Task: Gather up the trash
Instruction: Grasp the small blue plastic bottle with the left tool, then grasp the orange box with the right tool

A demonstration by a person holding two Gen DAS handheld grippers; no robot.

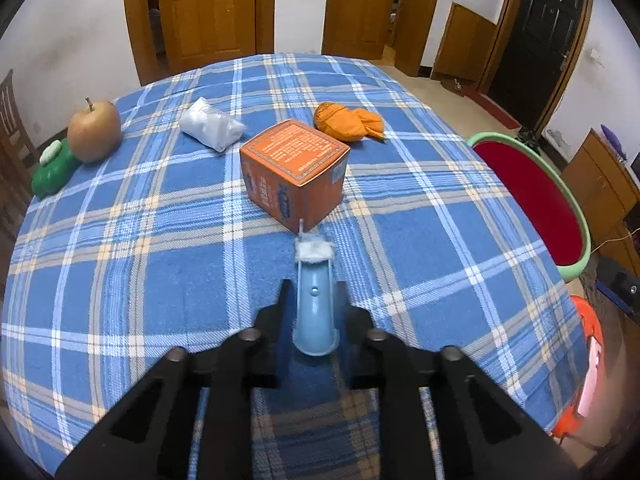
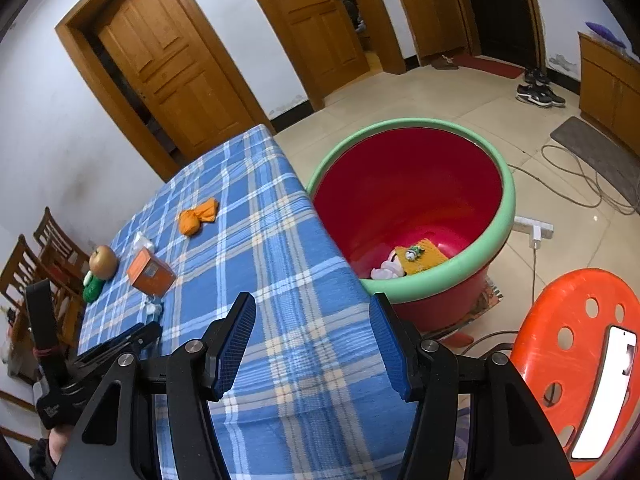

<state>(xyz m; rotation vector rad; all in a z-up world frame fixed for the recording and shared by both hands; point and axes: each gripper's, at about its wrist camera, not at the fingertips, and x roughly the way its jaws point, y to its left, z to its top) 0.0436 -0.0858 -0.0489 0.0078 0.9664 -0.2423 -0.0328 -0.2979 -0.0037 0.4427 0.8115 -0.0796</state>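
My left gripper clamps the light-blue tube, orange box at twelve o'clock; right gripper gapes empty.

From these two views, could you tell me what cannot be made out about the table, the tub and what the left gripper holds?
- Left wrist view: the left gripper is shut on a light blue tool; its white fluffy tip hides what it touches.
- Left wrist view: the tub is cut off by the table edge; its contents are unseen.
- Right wrist view: the small items in the tub are too small to identify.
- Both views: the print on the orange box is unreadable.
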